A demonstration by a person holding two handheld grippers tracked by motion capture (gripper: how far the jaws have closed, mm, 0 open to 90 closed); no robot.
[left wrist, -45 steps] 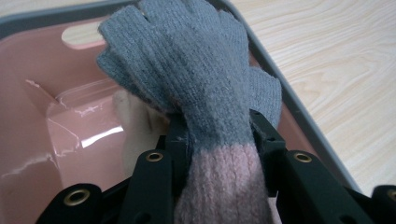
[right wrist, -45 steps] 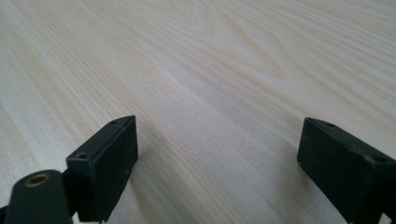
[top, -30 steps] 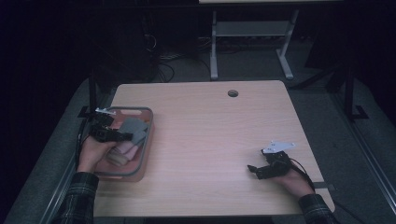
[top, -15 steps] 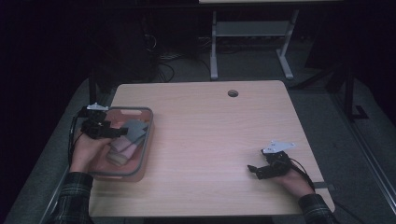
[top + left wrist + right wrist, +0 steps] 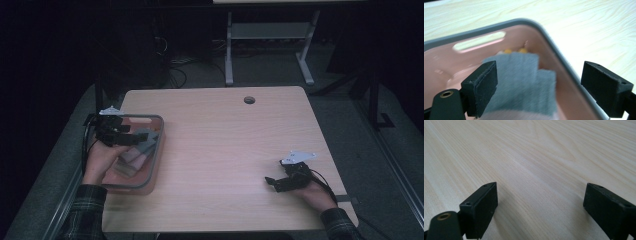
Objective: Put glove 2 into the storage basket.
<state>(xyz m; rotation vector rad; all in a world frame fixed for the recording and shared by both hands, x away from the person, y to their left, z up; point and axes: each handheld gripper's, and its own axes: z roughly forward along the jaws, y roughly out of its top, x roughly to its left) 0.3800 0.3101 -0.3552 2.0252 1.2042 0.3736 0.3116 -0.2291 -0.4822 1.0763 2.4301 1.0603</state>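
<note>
A pink bin with a grey rim (image 5: 159,150) sits at the table's left edge, and folded grey cloth (image 5: 144,142) lies in it. My left gripper (image 5: 131,138) hovers over the bin's far part. Its jaws have just been opening and stand wide. In the left gripper view, the grey cloth (image 5: 524,82) lies below my left gripper (image 5: 539,68), apart from both pads, and two small yellow bits (image 5: 509,51) peek out behind it near the bin's rim (image 5: 554,47). My right gripper (image 5: 271,182) rests open near the front right, over bare wood in the right gripper view (image 5: 540,191).
The wooden table (image 5: 230,145) has a round cable hole (image 5: 249,100) at its far edge. Behind the table stand a grey desk frame (image 5: 270,35) and cables on a dark floor. A hand and a plaid sleeve (image 5: 85,205) come in at the front left.
My left hand has lifted and drawn a little to the left over the bin, and the grey cloth stays in the bin. The right gripper has not moved.
</note>
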